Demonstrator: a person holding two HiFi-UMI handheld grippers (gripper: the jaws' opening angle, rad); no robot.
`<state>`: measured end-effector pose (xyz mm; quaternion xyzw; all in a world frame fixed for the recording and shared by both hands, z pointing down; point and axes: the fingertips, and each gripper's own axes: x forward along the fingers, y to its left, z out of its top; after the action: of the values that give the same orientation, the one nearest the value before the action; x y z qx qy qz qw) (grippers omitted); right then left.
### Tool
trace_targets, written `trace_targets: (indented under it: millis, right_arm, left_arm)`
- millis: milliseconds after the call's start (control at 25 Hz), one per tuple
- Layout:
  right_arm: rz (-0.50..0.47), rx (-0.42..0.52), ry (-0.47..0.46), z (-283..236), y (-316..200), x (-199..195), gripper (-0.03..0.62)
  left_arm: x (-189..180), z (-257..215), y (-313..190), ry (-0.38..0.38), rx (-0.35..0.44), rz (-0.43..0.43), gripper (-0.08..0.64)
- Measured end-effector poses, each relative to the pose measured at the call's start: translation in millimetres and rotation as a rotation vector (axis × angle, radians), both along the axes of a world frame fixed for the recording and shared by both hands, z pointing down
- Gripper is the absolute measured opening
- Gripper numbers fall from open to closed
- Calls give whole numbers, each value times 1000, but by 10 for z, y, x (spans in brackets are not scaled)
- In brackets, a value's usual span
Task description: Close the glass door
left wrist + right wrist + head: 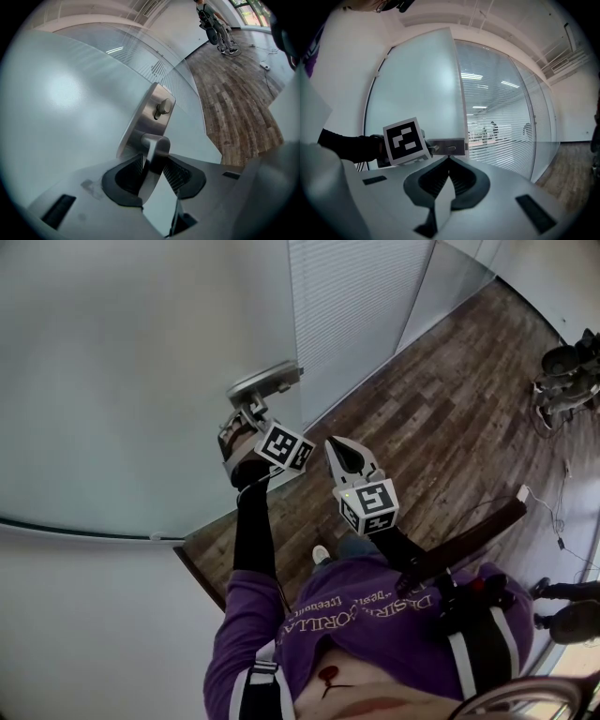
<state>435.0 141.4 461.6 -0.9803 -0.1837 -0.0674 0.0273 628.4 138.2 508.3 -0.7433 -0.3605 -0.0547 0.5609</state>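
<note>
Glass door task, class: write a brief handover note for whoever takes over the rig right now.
Left gripper: fingers shut on the door handle.
Right gripper: fingers shut, empty, held in the air beside it.
Glass door: open, its free edge standing off the striped glass wall.
Done: handle gripped. To do: swing the door shut, then let go.

purple shirt (375,607) | white lettering, upside down | too blurred to read
</note>
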Motion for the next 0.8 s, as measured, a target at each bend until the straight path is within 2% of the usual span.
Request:
trace_targets:
  millis: [240, 800]
  right_arm:
    - [-1, 12, 1, 43, 43, -41, -3]
    - [-79, 0, 26, -109, 410, -34, -3]
  left_arm:
    - [1, 18, -7, -4, 1, -6, 132]
    - [32, 47, -30, -47, 4, -43, 132]
